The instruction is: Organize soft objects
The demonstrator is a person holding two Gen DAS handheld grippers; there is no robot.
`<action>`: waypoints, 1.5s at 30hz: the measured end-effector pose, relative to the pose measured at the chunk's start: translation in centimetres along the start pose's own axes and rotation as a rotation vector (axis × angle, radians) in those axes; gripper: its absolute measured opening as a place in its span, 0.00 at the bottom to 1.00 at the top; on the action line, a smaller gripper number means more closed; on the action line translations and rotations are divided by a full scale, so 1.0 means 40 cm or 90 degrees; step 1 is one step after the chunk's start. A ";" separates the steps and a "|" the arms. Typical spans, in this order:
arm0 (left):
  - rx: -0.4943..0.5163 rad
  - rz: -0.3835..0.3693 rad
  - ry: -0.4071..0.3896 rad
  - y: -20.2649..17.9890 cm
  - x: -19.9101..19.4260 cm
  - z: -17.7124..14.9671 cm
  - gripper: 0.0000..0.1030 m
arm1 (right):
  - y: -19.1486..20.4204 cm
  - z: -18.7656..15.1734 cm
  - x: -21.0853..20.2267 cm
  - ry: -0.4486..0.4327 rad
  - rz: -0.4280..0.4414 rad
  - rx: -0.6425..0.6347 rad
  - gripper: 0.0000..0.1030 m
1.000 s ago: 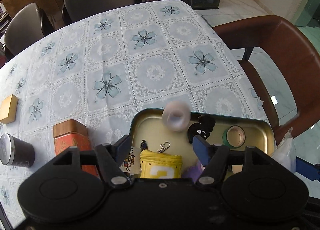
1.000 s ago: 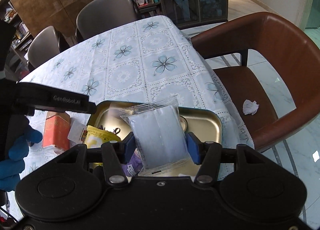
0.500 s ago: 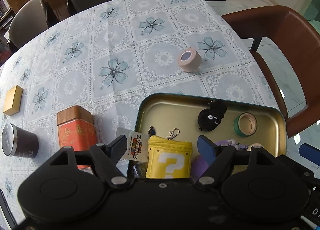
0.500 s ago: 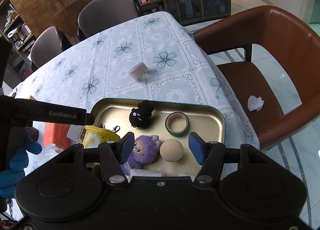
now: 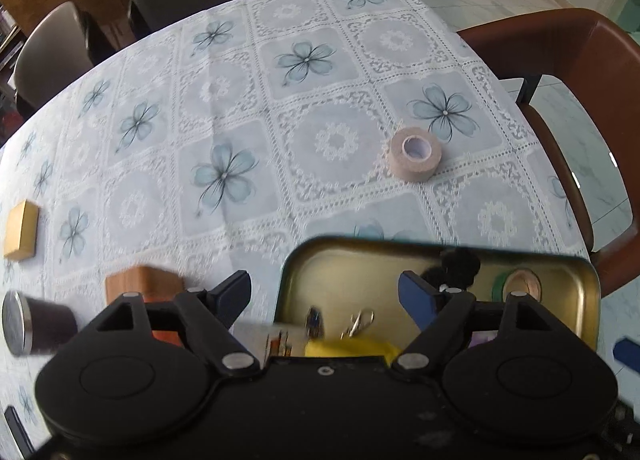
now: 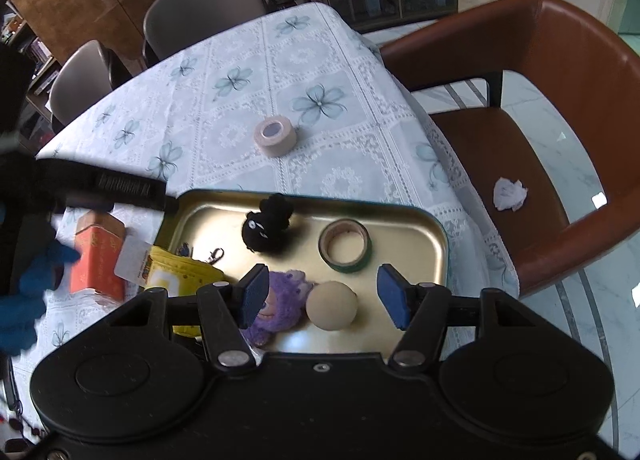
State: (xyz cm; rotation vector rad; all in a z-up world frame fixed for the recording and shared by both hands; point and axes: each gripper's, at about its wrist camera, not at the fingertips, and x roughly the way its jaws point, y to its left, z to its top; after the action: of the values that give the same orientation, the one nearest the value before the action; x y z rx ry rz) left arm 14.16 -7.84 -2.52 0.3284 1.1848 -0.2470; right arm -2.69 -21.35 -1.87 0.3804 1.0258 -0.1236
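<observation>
Tray (image 6: 434,228): glossy gold metal. Tablecloth (image 5: 248,108): matt lace-patterned cloth. Purple toy (image 6: 286,300): fuzzy plush. Ball (image 6: 331,305): smooth, matt.

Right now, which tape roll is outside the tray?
The beige roll, alone on the tablecloth beyond the tray; the green-edged roll lies inside it.

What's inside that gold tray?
The tray holds a black plush, green tape roll, purple plush, beige ball and yellow pouch. The gripper hides its near edge.
</observation>
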 end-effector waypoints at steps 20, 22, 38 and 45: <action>0.078 0.015 0.033 -0.195 0.303 0.255 0.78 | -0.113 -0.032 -0.039 0.005 -0.022 0.079 0.57; 0.057 -0.013 0.038 -0.184 0.307 0.254 0.54 | -0.115 -0.031 -0.043 0.001 -0.020 0.082 0.57; 0.101 0.004 0.002 -0.087 0.021 0.037 0.79 | -0.018 -0.015 -0.026 -0.005 0.040 0.019 0.57; 0.067 -0.001 -0.007 -0.019 -0.057 -0.057 0.82 | 0.046 -0.030 -0.028 -0.001 0.039 -0.010 0.57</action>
State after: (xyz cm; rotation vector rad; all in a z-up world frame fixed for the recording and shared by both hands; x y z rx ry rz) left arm 11.09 -7.66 -1.27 0.4166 1.1639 -0.3130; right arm -3.72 -19.31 -1.00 0.3962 1.0127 -0.0609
